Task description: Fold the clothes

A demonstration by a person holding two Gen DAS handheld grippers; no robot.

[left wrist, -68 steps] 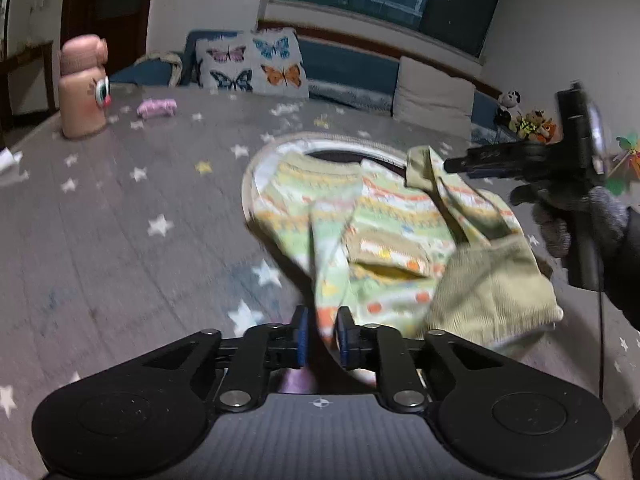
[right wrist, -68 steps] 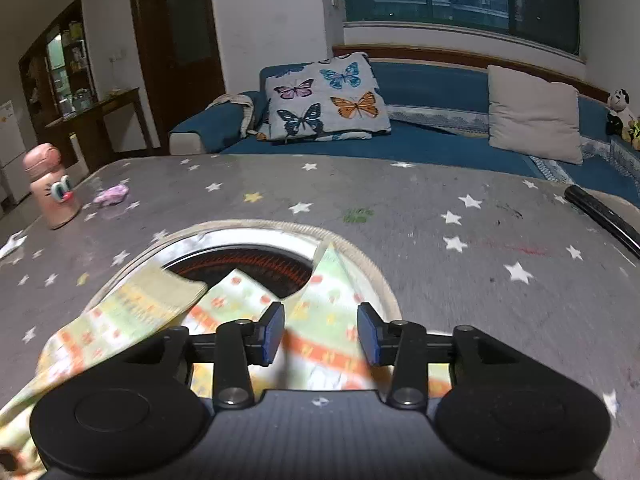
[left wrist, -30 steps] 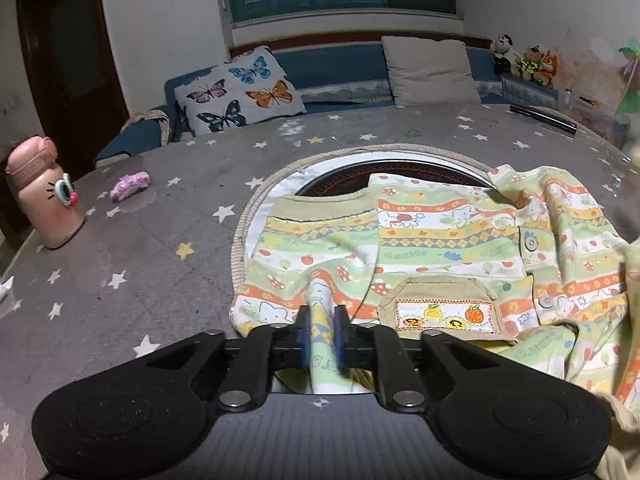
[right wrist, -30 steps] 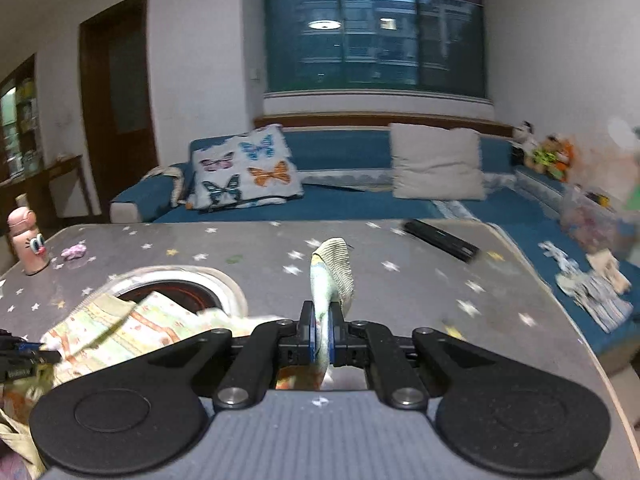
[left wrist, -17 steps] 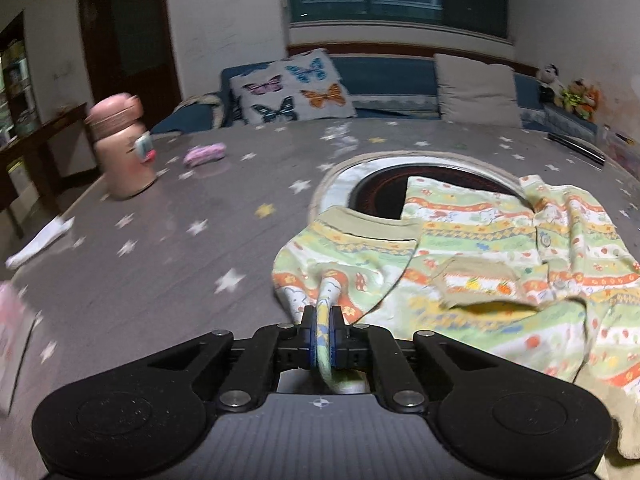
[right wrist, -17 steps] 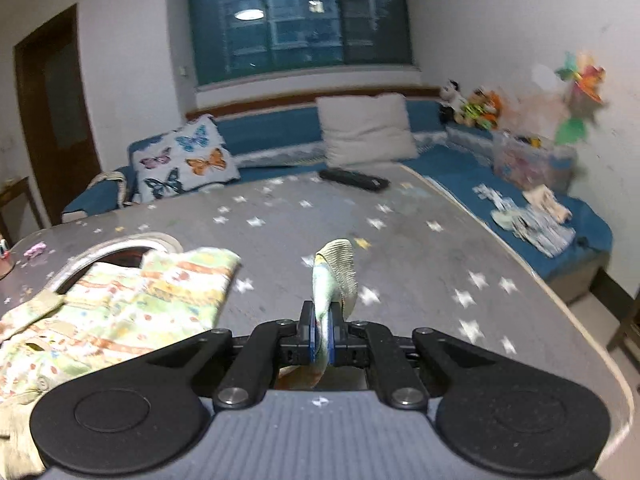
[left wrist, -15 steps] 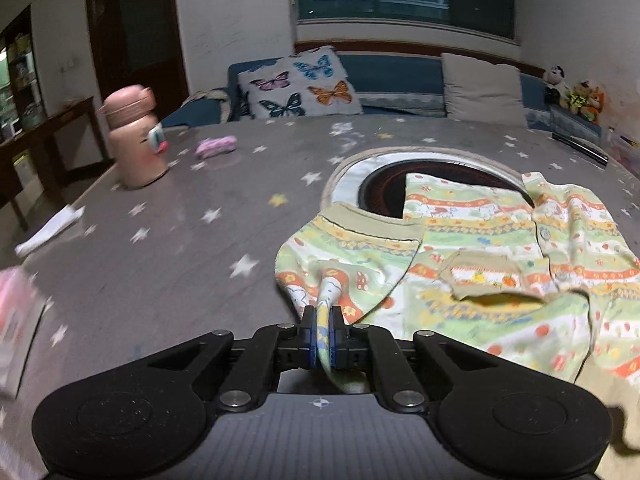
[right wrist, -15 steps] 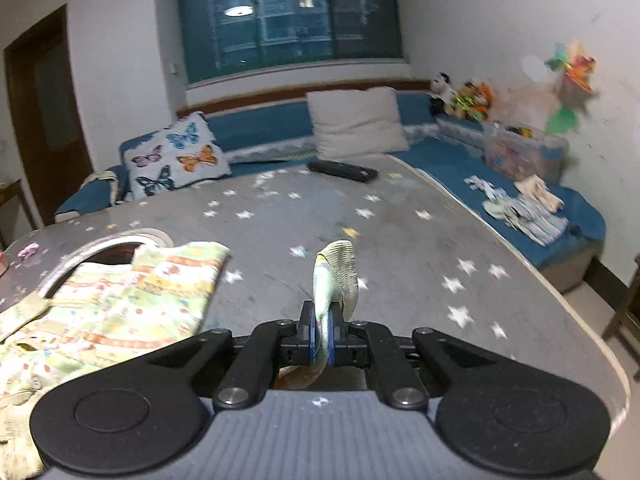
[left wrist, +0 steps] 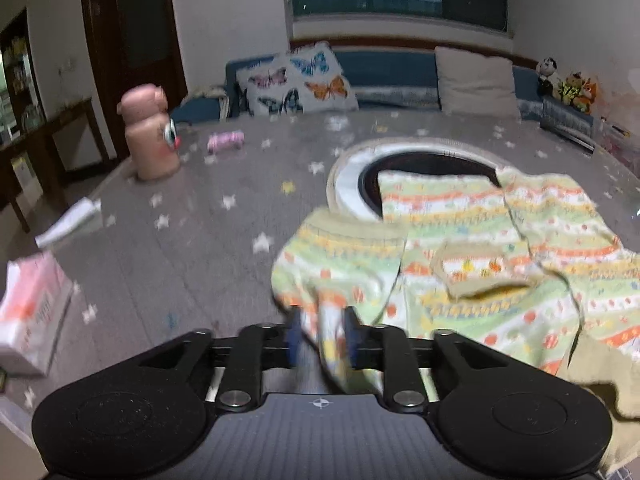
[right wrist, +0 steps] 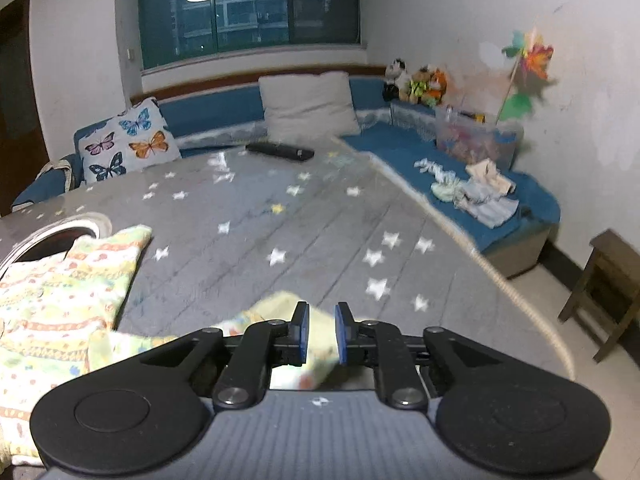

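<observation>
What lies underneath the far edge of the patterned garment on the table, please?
The patterned garment overlaps a round, white-rimmed dark opening in the star-print table. Its near portion is covered.

garment (left wrist: 480,240) | green-yellow patterned, tan trim | spread flat, partly rumpled | on star-print table

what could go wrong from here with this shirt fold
Both grippers have opened, so the patterned shirt may settle unevenly. The left gripper has a sleeve fold draped between its parted fingers; pulling away could drag it and undo the spread. The shirt's top overlaps the round recessed burner in the table, so fabric could sag into it. At the right gripper, the cloth edge looks bunched rather than flat.
</observation>
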